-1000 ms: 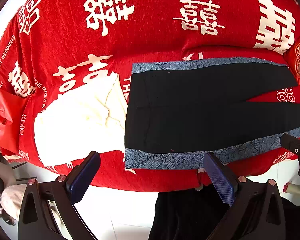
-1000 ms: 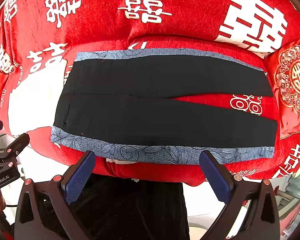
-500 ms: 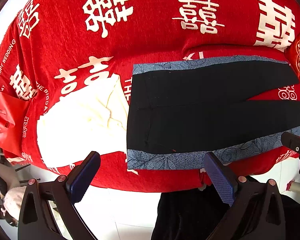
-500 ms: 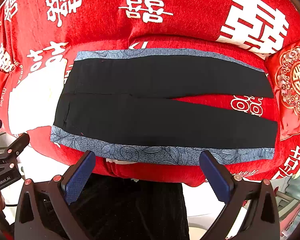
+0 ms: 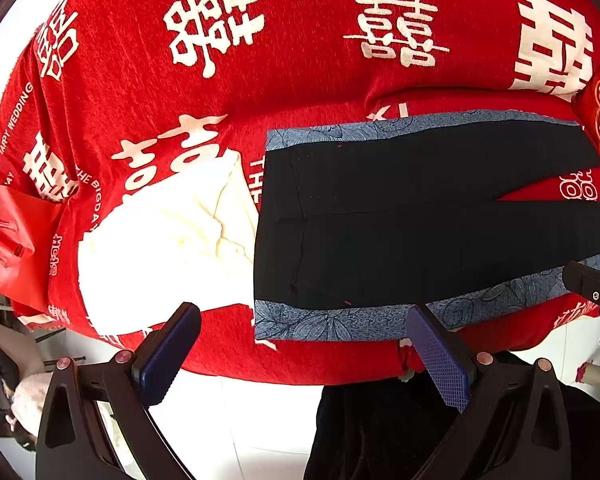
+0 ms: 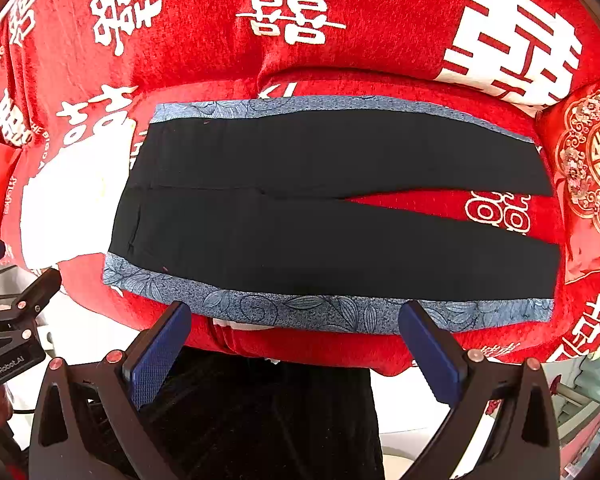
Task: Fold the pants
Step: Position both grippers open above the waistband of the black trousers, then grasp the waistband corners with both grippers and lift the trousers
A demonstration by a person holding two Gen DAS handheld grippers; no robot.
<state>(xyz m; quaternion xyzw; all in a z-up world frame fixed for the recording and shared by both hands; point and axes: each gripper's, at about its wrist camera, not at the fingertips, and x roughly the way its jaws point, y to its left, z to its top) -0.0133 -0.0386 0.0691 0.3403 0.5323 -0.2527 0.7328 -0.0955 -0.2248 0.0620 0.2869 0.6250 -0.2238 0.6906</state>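
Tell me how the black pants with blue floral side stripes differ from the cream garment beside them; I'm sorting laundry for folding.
The black pants with blue floral side stripes lie spread flat, legs parted; the cream garment is bunched with creases. The pants are dark with patterned edges, the cream garment plain and pale. The pants look larger. Both rest on the red blanket, touching at the waistband.

2 wrist views from the near edge, angled down over the pants (image 5: 420,220) (image 6: 320,208) (shared).

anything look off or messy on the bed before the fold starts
Nothing is damaged or spilled. The black pants lie flat and unfolded on the red bedspread, legs slightly splayed. A cream garment lies right beside the waistband, close enough to get in the way. Both grippers are open.
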